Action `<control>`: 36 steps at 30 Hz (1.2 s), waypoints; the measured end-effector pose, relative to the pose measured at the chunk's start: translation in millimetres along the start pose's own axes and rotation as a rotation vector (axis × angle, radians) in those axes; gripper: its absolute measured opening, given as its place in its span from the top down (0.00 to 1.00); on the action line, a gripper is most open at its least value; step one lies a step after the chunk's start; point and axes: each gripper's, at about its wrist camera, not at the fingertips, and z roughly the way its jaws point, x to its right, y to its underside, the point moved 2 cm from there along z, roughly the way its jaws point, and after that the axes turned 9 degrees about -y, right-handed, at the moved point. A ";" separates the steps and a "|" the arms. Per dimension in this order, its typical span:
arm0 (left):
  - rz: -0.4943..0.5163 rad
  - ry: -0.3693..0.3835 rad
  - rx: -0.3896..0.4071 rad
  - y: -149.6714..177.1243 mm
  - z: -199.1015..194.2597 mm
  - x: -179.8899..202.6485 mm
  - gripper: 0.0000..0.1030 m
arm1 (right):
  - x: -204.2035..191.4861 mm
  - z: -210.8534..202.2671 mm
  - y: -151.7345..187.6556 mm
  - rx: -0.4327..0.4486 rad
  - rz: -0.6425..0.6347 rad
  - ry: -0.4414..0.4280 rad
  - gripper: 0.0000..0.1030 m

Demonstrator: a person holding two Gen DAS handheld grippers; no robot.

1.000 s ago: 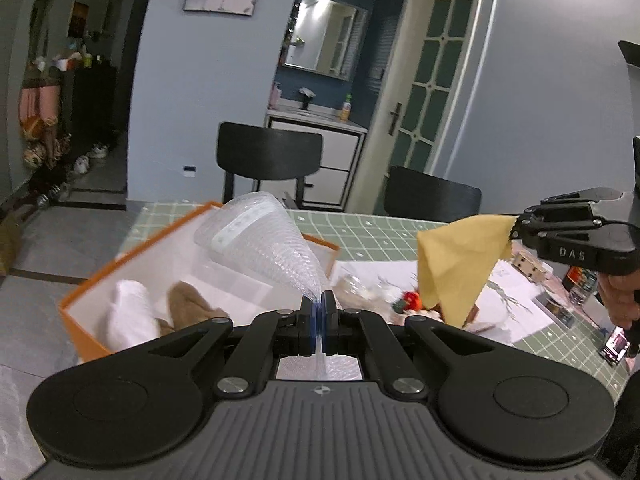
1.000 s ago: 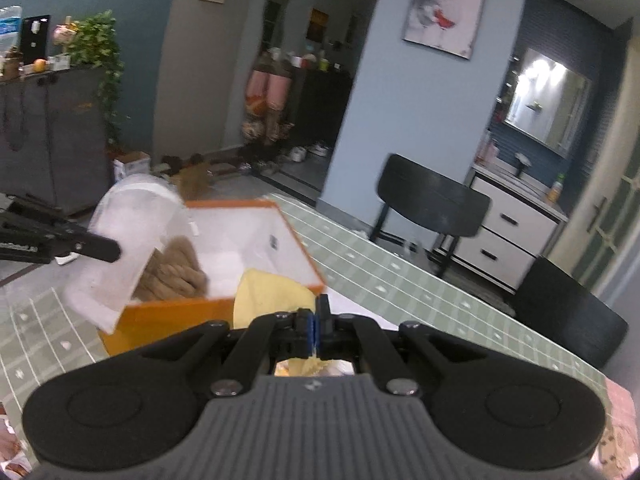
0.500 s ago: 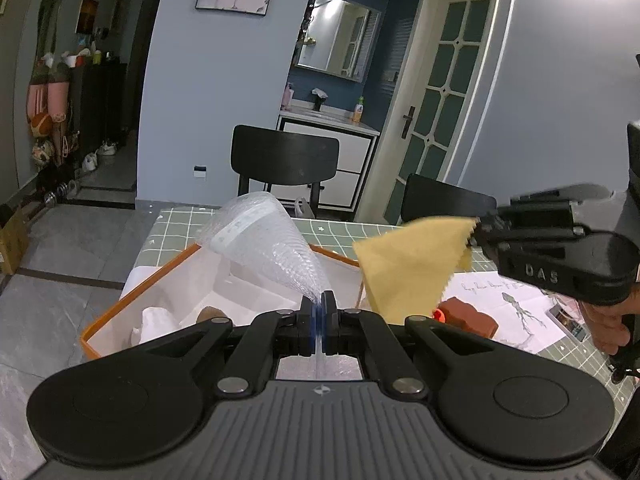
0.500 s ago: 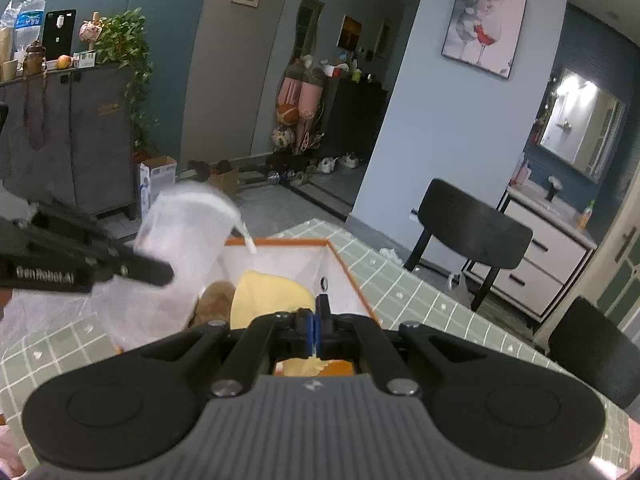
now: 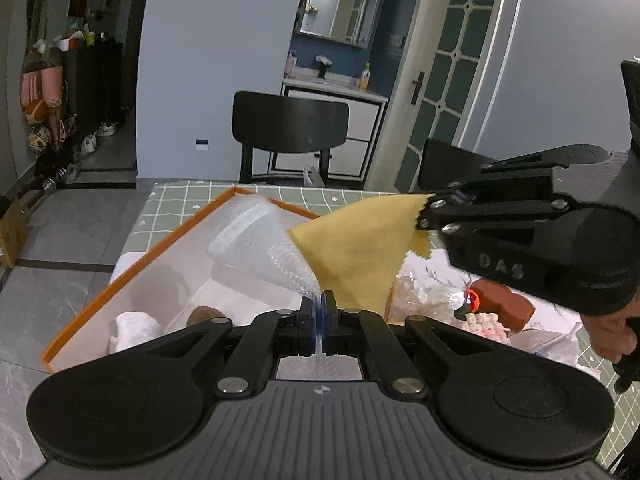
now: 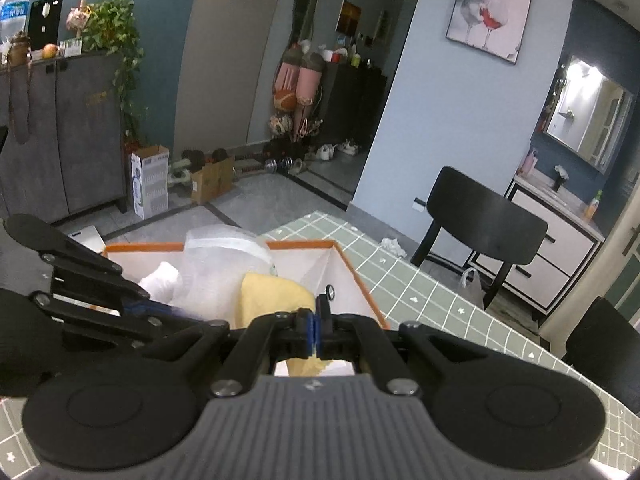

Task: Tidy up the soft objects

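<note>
The orange-rimmed box point(image 5: 132, 264) on the green checked surface point(image 5: 180, 204) serves as the landmark. The left tongs point(image 5: 320, 312) are clamped on a clear bubble-wrap bag point(image 5: 264, 248), which fans out above the box's open interior. The right tongs point(image 6: 317, 330) are pinched shut on a yellow cloth point(image 5: 360, 248) — it hangs over the box's right edge, just beside the bag (whether the two touch is hard to say). Inside the box lie a white rolled fabric point(image 5: 134, 330) and a brown soft item point(image 5: 204, 314). Outside the box, to its right, a reddish-brown object point(image 5: 500, 306) and a pink knitted piece point(image 5: 488, 330) rest on the surface.
</note>
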 end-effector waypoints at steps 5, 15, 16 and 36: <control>0.019 -0.004 -0.050 2.2 22.0 -0.6 0.98 | 8.3 29.4 4.8 -0.037 0.008 -0.005 1.00; 0.031 0.001 -0.157 5.1 58.4 -1.5 0.98 | 28.9 82.9 20.0 -0.120 0.031 -0.013 1.00; 0.037 -0.003 -0.166 5.3 61.2 -1.0 0.98 | 31.2 88.0 21.7 -0.131 0.034 -0.016 1.00; 0.103 -0.030 -0.304 1.1 108.3 10.1 0.97 | 56.7 142.8 45.1 -0.274 0.018 -0.039 0.98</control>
